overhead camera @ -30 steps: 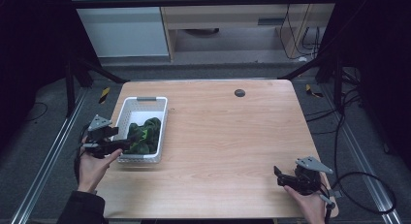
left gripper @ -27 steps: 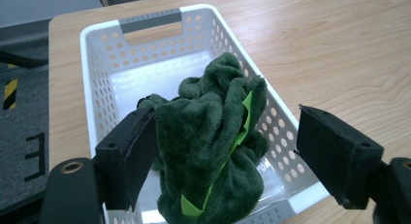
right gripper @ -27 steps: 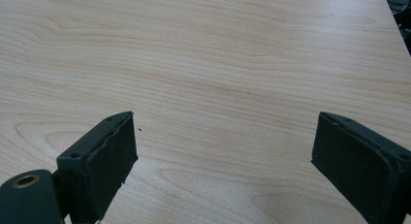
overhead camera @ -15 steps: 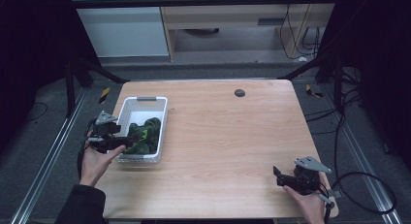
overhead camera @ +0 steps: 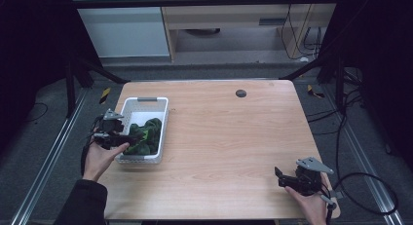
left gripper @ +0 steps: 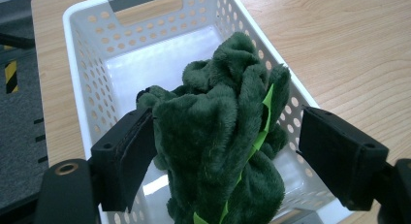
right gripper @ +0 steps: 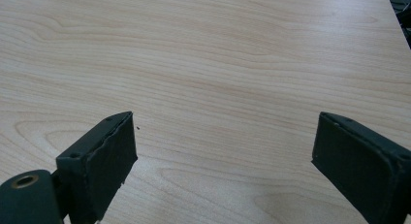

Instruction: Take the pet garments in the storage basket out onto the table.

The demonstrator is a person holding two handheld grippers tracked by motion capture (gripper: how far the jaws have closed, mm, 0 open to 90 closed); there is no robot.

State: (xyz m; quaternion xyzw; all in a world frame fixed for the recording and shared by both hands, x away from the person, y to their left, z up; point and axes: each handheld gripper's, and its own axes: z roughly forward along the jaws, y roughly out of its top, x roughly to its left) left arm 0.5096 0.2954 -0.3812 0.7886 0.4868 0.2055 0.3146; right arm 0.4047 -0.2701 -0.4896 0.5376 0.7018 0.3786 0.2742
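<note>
- The left gripper (left gripper: 220, 158) reaches into the near end of the white basket (overhead camera: 127, 108) at the table's (overhead camera: 234, 137) left side; its jaws stand wide, one on each side of a bunched green cloth (left gripper: 218, 132).
- One jaw touches the cloth; the other stands clear of it, with a gap between pad and fabric. Nothing is clamped.
- The cloth sits inside the basket, heaped toward the near, table-side wall, with the far end of the basket floor bare. A bright green strip runs down its folds; what it is, I cannot tell.
- The right gripper (right gripper: 220, 161) hovers low over bare wood at the table's near right corner, jaws wide apart, holding nothing, well apart from the basket.
- Risk, as I judge it: the cloth is soft and lumpy, so a closing grip may catch only an outer fold, and the rest would sag or slip free on lifting.
- The cloth lies close to the perforated wall; a jaw pushed lower could catch the wall or rim and drag the light basket along.
- Nothing steadies the basket, so a snagged lift could tip or slide it toward the table's edge.
</note>
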